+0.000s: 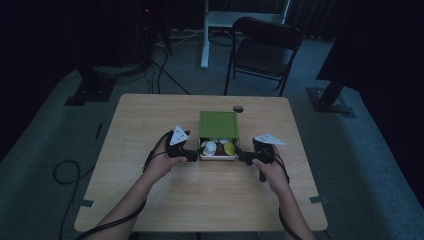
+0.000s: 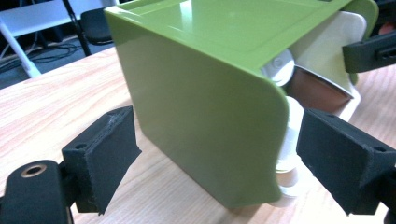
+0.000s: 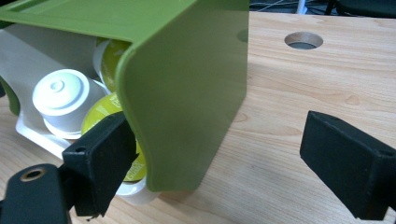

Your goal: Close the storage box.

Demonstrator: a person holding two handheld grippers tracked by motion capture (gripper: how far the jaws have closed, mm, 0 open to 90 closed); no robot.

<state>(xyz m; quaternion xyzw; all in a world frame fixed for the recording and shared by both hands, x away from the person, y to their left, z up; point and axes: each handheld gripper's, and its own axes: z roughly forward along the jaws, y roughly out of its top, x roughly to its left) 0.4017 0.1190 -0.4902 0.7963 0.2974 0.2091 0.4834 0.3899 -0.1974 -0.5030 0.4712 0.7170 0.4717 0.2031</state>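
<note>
Overhead, green box (image 1: 218, 127), up close, yellow capsule (image 3: 100, 116)

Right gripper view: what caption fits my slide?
Open right gripper straddling green box wall beside coffee pods.

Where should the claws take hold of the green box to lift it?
By the two upright side walls of the green box, one claw from each side. The left claw and right claw already straddle the front corners, open. The walls are flat; the front is open, showing capsules.
</note>
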